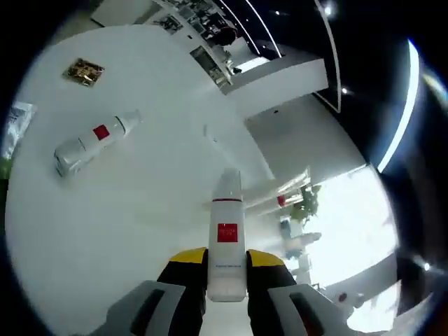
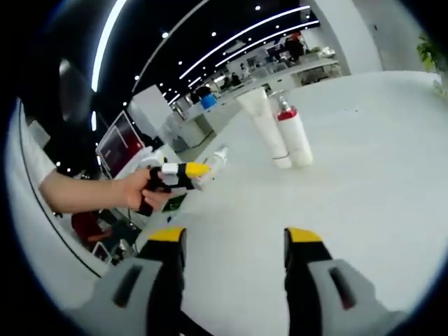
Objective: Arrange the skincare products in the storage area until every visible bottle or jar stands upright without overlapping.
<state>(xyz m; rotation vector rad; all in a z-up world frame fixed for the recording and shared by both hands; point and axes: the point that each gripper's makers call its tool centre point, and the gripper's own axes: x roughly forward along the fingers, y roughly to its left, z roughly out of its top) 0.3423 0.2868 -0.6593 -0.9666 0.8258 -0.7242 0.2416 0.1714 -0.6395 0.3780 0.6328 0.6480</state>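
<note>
While the left tool [image 1: 227, 276] clamps a red-labelled white bottle [image 1: 226, 238], the right tool [image 2: 234, 252] stands apart.

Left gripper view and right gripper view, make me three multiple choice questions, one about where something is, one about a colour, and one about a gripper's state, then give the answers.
1. Where is the white bottle with the red square label?
A. Between the left gripper's jaws
B. Lying far across the table
C. Inside a drawer

2. What colour are the tips of the right gripper?
A. Blue
B. Yellow
C. Green

3. How does the right gripper stand?
A. Shut on a jar
B. Shut on a cloth
C. Open, holding nothing

Answers:
1. A, the left gripper has its jaws against both sides of the bottle.
2. B, both tips are yellow in the right gripper view.
3. C, bare white table shows through the wide gap between its jaws.
</note>
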